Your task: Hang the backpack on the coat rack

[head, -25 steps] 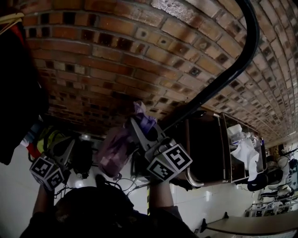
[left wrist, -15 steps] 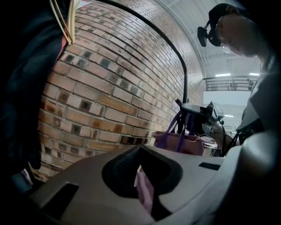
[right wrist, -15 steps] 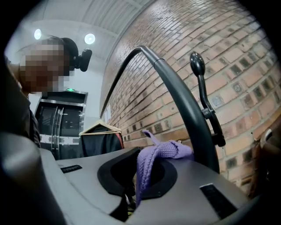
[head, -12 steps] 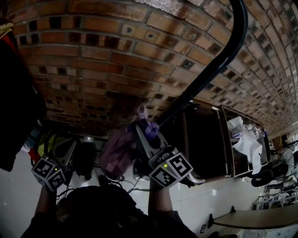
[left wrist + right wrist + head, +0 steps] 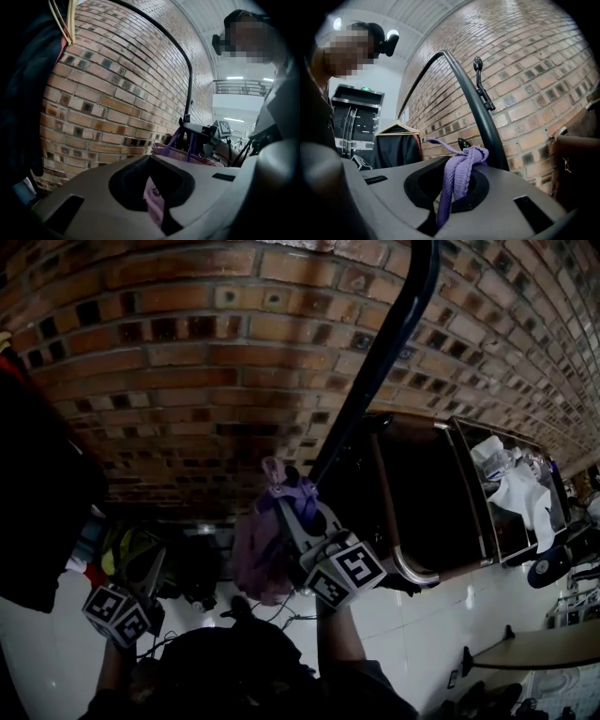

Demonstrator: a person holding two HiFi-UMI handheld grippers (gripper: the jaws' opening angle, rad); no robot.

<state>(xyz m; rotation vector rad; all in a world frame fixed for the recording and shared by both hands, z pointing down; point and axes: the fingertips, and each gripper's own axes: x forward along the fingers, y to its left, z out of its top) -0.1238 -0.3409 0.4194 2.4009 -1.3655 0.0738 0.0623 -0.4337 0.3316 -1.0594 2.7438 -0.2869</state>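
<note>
The right gripper [image 5: 449, 187] has its jaws closed tight on the purple woven strap [image 5: 461, 164] of the mauve fabric backpack [image 5: 255, 554], just beside the curved black metal coat rack pole [image 5: 375, 362], at its lower end. The left gripper [image 5: 152, 190] has its jaws nearly together, pinching the bag's pink fabric farther from the pole. A black hook [image 5: 480, 86] sits higher up the pole. Behind the pole is a red brick wall [image 5: 187, 381]; a dark brown cabinet [image 5: 422, 502] stands beside it. The backpack's underside is lost in shadow.
</note>
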